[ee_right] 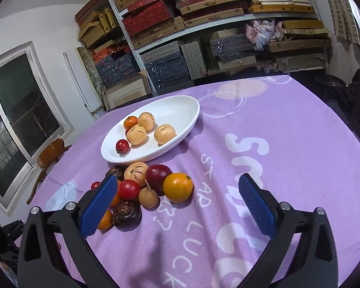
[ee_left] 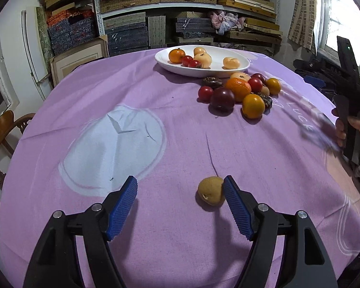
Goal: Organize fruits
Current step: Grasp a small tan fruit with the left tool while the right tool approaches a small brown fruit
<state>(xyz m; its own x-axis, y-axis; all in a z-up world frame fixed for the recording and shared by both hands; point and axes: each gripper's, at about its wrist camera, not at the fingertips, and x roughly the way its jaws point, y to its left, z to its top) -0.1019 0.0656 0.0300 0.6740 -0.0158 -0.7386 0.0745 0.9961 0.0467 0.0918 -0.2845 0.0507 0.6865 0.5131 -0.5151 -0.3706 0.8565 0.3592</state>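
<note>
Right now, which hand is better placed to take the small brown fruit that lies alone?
Left, probably. The left tongs are open, and the small brown fruit lies against their right pad. The right tongs, also open, are by the fruit pile near the white dish.

**Storeroom backdrop, packed to the top**

Metal shelving point(ee_right: 228, 26) crammed with woven and patterned boxes fills the back wall. Dark window point(ee_right: 19, 120) on the left, wooden chair point(ee_right: 50, 154) below it, daylight glaring through another window point(ee_left: 343, 16) on the right.
</note>
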